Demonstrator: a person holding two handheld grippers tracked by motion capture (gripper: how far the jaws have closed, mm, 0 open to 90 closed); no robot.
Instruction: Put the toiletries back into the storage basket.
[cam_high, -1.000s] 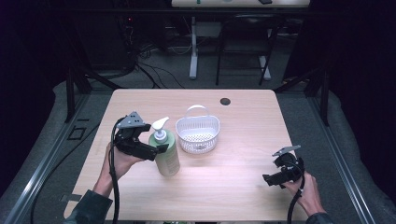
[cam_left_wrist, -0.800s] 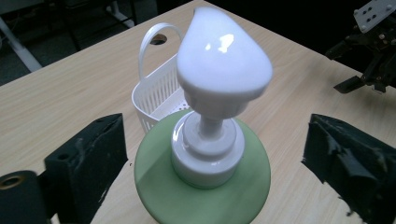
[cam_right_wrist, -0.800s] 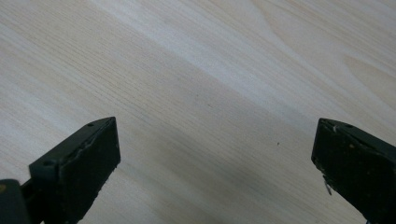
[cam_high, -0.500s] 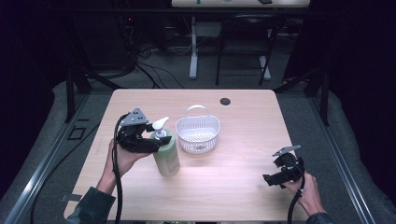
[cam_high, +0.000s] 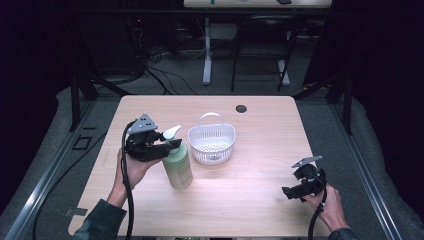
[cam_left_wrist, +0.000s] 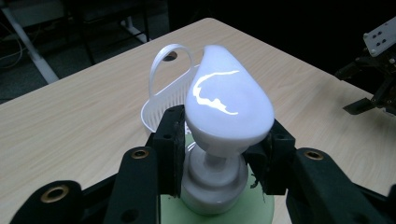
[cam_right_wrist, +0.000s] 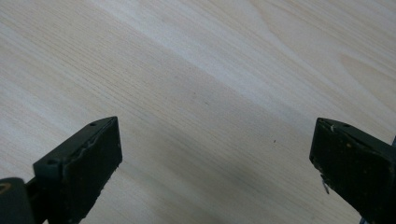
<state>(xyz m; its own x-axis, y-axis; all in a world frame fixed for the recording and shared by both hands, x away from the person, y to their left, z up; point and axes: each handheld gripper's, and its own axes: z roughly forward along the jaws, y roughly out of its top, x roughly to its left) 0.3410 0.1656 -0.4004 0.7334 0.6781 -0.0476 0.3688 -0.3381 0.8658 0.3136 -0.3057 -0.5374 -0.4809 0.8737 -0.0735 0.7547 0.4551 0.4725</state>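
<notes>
A pale green soap bottle (cam_high: 178, 167) with a white pump head (cam_left_wrist: 229, 100) stands upright left of the table's middle. My left gripper (cam_high: 167, 145) reaches it from the left; its jaws have just been closing and now sit against the white pump collar on both sides, under the head. A white slotted basket (cam_high: 212, 142) with a raised handle stands just right of the bottle and behind it in the left gripper view. My right gripper (cam_high: 295, 191) rests low near the table's front right corner, open, with bare wood between its fingers (cam_right_wrist: 79, 168).
The light wooden table (cam_high: 250, 200) has a small black disc (cam_high: 241, 108) near its far edge. Dark floor, cables and desk legs lie beyond the table. The other gripper (cam_left_wrist: 378, 88) shows at the far right of the left gripper view.
The left gripper's jaws have come together around the bottle's pump collar. The bottle, the basket and the right gripper stay where they were.
</notes>
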